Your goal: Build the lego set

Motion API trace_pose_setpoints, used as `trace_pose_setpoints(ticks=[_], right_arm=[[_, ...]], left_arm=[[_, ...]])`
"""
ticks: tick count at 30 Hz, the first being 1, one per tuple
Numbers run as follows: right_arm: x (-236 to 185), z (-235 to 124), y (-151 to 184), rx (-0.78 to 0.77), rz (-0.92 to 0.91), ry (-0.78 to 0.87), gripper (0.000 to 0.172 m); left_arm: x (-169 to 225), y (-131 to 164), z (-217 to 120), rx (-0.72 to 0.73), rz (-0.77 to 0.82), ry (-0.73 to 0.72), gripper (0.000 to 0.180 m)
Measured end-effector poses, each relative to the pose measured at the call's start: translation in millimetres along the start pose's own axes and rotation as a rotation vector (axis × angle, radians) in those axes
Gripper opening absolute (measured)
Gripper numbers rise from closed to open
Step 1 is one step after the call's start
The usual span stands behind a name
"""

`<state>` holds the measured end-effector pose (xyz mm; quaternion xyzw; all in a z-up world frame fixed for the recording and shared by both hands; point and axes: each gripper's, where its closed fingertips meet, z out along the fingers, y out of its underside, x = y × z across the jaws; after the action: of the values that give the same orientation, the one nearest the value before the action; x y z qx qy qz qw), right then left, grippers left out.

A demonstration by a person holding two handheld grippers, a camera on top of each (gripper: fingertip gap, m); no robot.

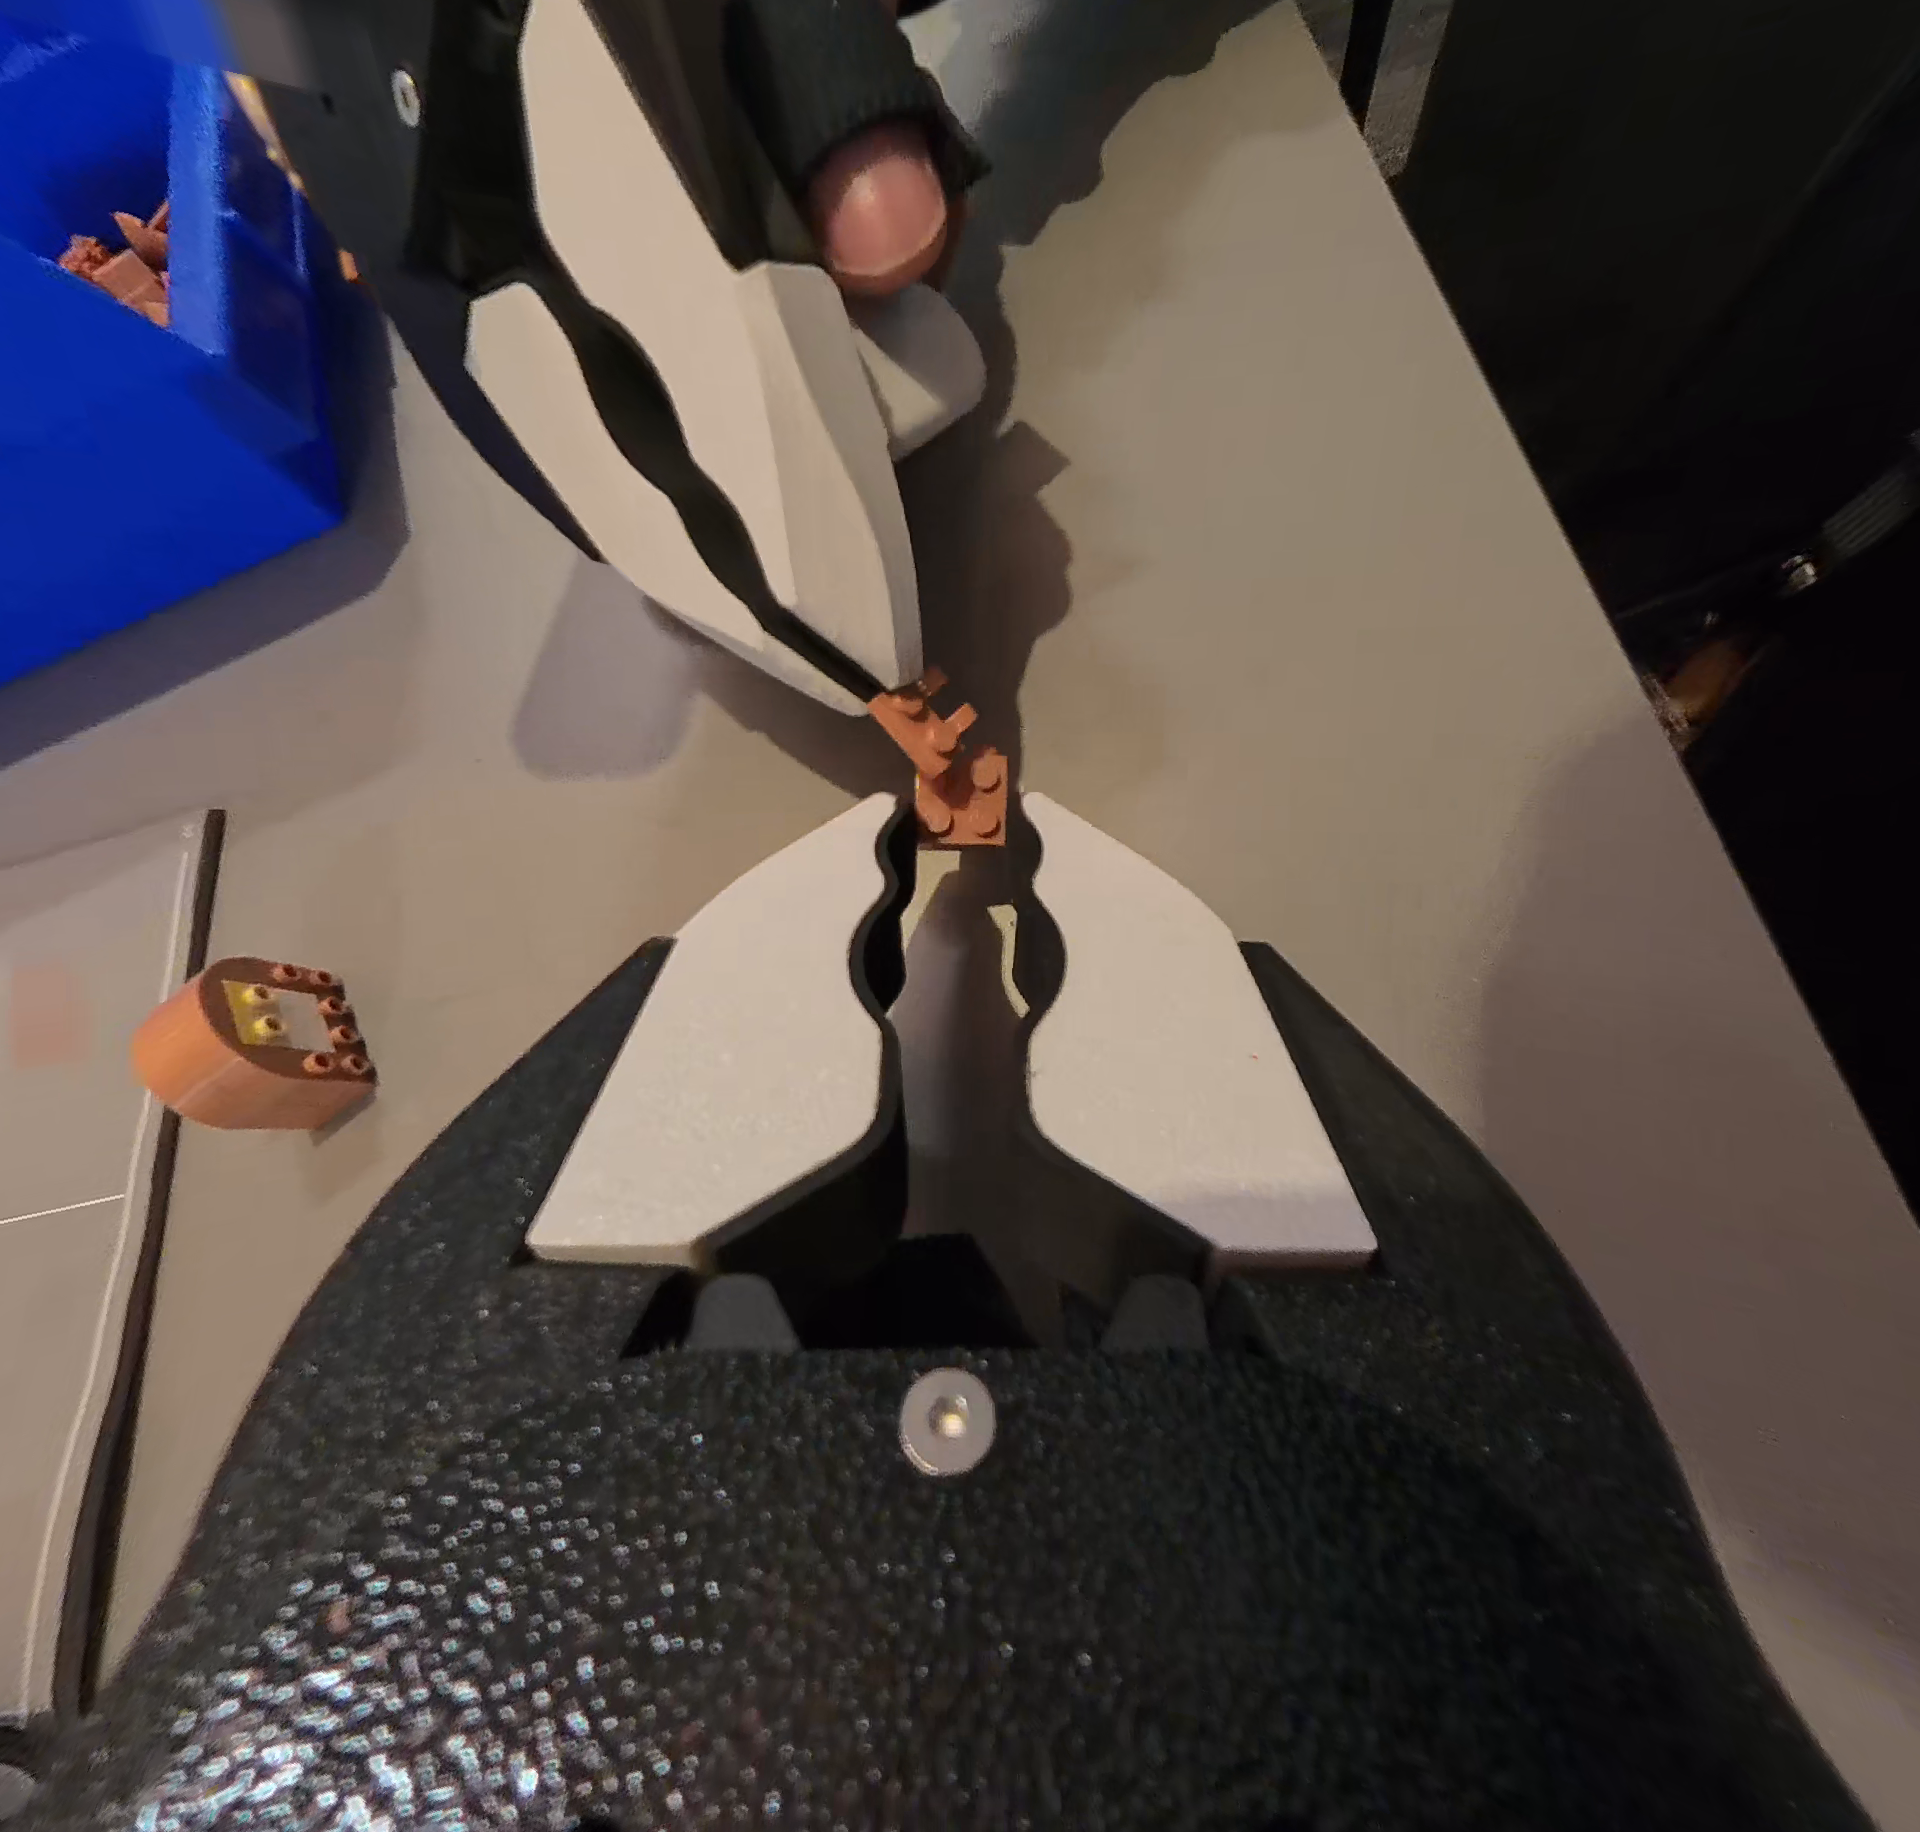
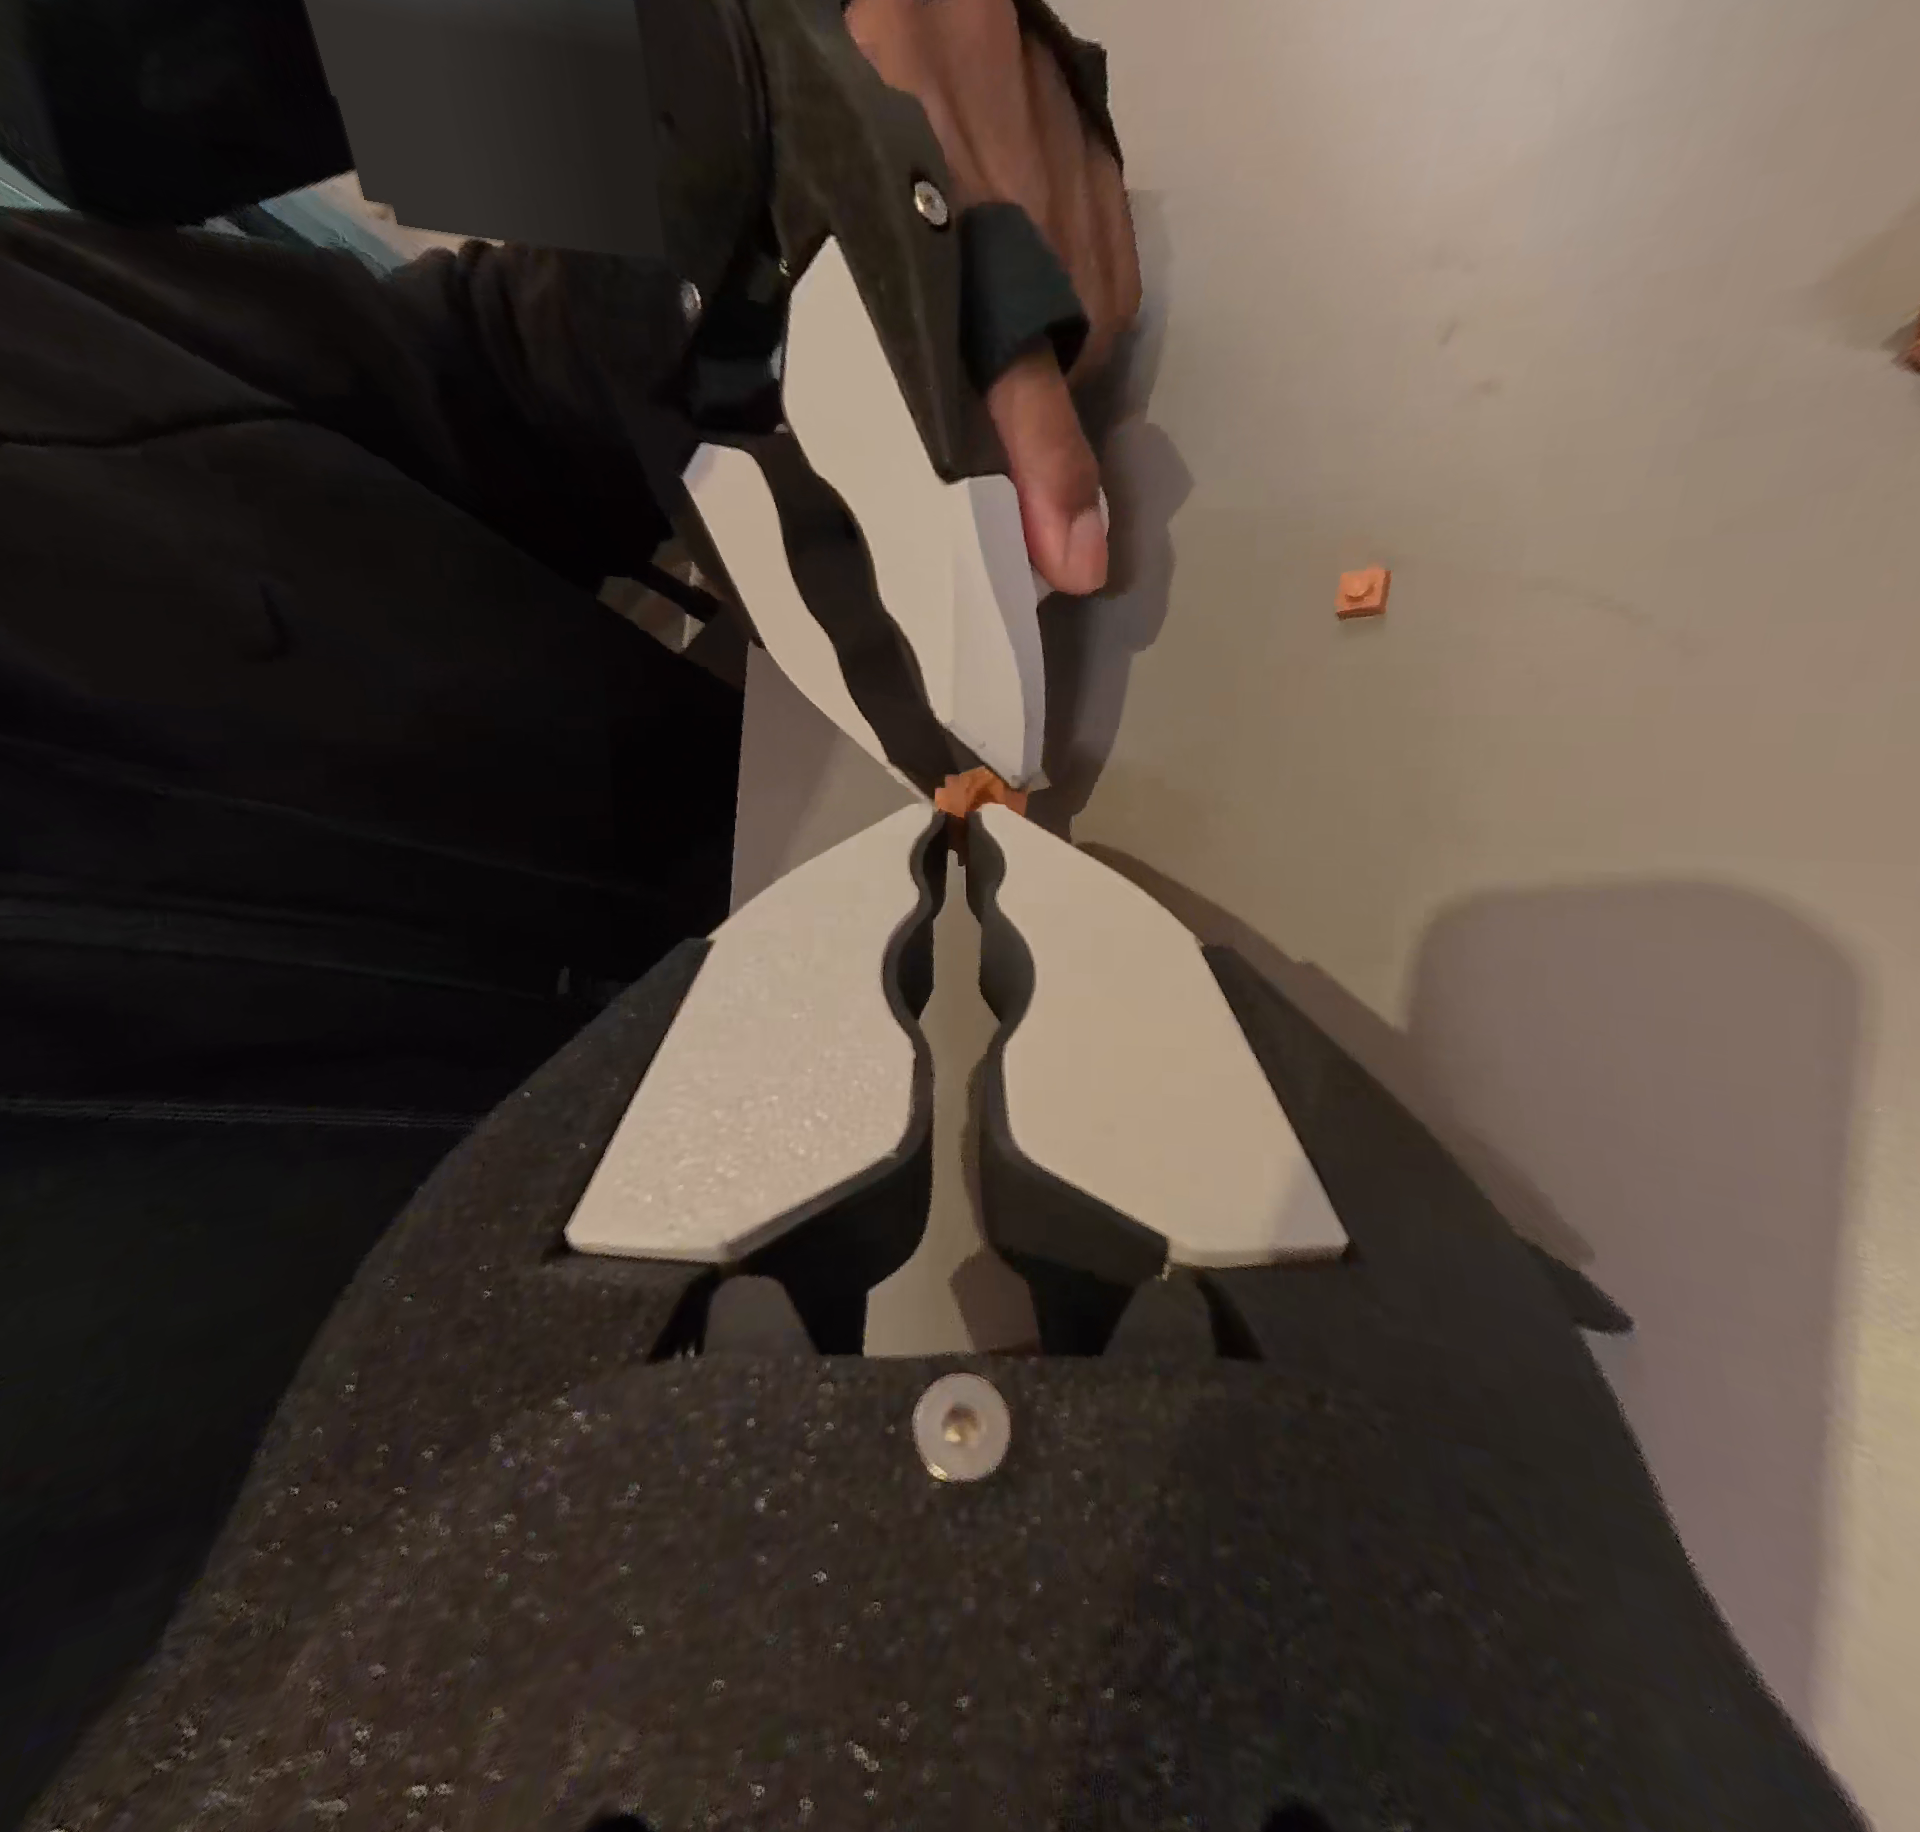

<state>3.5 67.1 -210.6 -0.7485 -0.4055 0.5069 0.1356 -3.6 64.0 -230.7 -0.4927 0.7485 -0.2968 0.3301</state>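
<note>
Right now you are holding two small brown bricks together above the pale worktop (image 1: 1299,639), one in each claw. Your left claw (image 1: 961,821) is standing narrow, its two pads pressing on either side of a square brown studded plate (image 1: 966,806), studs facing up toward the camera. Your right claw (image 1: 894,691) is coming in from the far side, its fingers all but closed, and it is pinching a second brown piece (image 1: 925,722) by the edge. That piece is lying tilted and is touching the far part of the square plate, overlapping it by a stud or so. Whether the two are pressed fully together you cannot tell.

Seen from the right wrist, your right claw (image 2: 961,826) is showing only a sliver of brown between its tips, and the left claw (image 2: 971,790) is meeting it head-on with the brown pieces (image 2: 971,795) squeezed between the two tips, close to the edge of the worktop.

Off to your left side, a rounded brown block (image 1: 255,1044) with studs around a hollow top is sitting on the worktop beside a white sheet (image 1: 83,1211). A blue bin (image 1: 156,380) with more brown pieces is standing farther off. A single small brown plate (image 2: 1363,593) is lying alone on the worktop, well apart from both claws.
</note>
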Motion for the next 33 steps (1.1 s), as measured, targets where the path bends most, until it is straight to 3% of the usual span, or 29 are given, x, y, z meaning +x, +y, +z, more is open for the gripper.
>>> trace_pose_setpoints(ticks=[19,33], right_arm=[[-3,11,7,-0.204,0.007,0.043,0.002],[8,12,5,-0.193,-0.038,0.179,0.000]], left_arm=[[5,-2,-2,-0.004,0.076,-0.040,0.016],[4,1,-1,0.001,0.023,-0.040,0.016]])
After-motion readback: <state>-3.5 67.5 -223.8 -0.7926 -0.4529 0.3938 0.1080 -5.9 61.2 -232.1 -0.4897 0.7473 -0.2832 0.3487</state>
